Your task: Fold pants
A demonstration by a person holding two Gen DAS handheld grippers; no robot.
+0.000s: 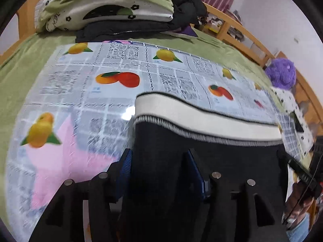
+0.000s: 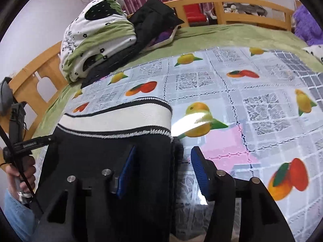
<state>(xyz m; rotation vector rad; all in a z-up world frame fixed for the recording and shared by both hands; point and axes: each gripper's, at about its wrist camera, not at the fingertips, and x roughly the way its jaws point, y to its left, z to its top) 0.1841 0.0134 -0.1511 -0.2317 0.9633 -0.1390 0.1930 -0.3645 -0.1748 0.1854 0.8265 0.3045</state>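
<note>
The pants (image 1: 201,161), black with a broad white waistband (image 1: 201,119), lay on the fruit-printed plastic cloth (image 1: 90,100) spread over the green bed (image 1: 18,76), waistband away from both cameras.

The left tool (image 1: 159,161) stood about half open astride the left edge of the pants. One blue pad (image 1: 126,167) sat outside that edge over the cloth, and the other pad (image 1: 193,167) lay over the black fabric. Whether the pads pressed the fabric could not be told; it looked released.

The right tool (image 2: 163,165) was likewise about half open across the right edge. One pad (image 2: 127,167) rested over the fabric and the other pad (image 2: 198,169) over the cloth just beside the hem, with a gap showing between pad and pants.

A folded quilt (image 2: 97,40) and a dark jacket (image 2: 155,14) were piled at the head of the bed.
</note>
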